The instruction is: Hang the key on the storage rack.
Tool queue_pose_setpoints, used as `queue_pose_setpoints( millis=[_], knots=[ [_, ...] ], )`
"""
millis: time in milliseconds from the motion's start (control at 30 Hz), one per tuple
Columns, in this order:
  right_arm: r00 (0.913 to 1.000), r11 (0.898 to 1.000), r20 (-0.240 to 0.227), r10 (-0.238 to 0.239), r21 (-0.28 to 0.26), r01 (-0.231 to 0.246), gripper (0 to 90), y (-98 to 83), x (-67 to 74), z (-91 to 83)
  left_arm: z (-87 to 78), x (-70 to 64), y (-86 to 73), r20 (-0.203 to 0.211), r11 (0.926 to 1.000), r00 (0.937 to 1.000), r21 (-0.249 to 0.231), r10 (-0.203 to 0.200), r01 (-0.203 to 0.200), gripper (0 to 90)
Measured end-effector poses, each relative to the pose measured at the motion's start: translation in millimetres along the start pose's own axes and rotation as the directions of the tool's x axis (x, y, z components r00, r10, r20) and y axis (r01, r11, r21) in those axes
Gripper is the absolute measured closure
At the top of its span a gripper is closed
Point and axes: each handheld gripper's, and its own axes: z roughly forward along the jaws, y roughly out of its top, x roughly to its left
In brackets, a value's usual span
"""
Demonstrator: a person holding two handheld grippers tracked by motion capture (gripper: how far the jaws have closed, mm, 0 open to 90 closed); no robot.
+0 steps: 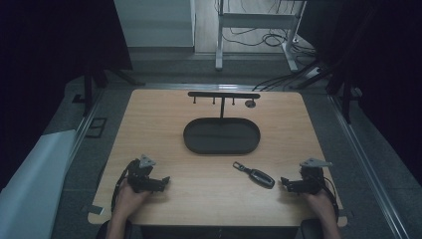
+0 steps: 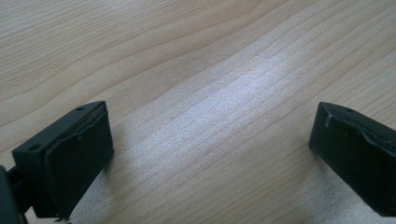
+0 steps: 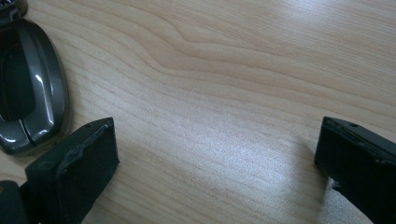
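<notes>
Both of the person's hands rest low near the front edge of the tabletop (image 1: 149, 107), 1 toward each front corner. The left hand-held gripper (image 1: 165, 180) is released, its 2 jaws spread wide with only bare wood grain between them in the left gripper view. The right hand-held gripper (image 1: 283, 182) is released as well, jaws apart and empty, pointing inward along the front edge.

The car key fob (image 1: 261, 177) lies flat on the tabletop, near the front edge and right of centre, just beside the right hand-held gripper; in the right gripper view its glossy dark body (image 3: 28, 88) sits just outside 1 jaw, not between the 2. A short metal tab sticks out of the fob toward the oval black tray (image 1: 221, 136) at the middle. Behind the tray, near the back edge, stands a hook rack (image 1: 223, 95) with a few small pegs.

It looks as though the fob is the thing to be picked up, and the right side is the natural one for it. To do it well, I would shift that hand-held gripper sideways until the fob's body is centred between the jaws, keep them low and level with the wood, and close across the fob's narrow width rather than its length. Its glossy shell may slip, so a square, firm pinch matters.
</notes>
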Motion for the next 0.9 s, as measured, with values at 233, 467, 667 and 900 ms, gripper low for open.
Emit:
queue_pose_setpoints(
  millis=[233,467,667,900],
  knots=[
    [0.9998,1.000,-0.009,-0.019,0.010,0.019,0.0,0.9,1.5,-1.9,-0.1,-0.8,-0.2,-0.003,1.0000,1.0000,0.000,-0.005,0.005,0.0],
    [0.9997,1.000,-0.014,-0.021,0.004,0.021,0.0,-2.3,2.2,-10.3,-0.1,-0.8,-0.2,-0.003,1.0000,1.0000,0.000,-0.004,0.004,0.0],
    [0.9988,0.999,-0.027,-0.041,-0.002,0.041,0.0,-2.7,4.7,-16.9,0.9,-0.8,0.9,-0.004,1.0000,1.0000,-0.001,-0.004,0.004,0.0],
    [0.9955,0.997,-0.056,-0.076,0.019,0.078,0.0,0.2,11.3,-24.1,1.6,-0.9,1.6,-0.004,1.0000,1.0000,-0.002,-0.004,0.004,0.0]
  ],
)
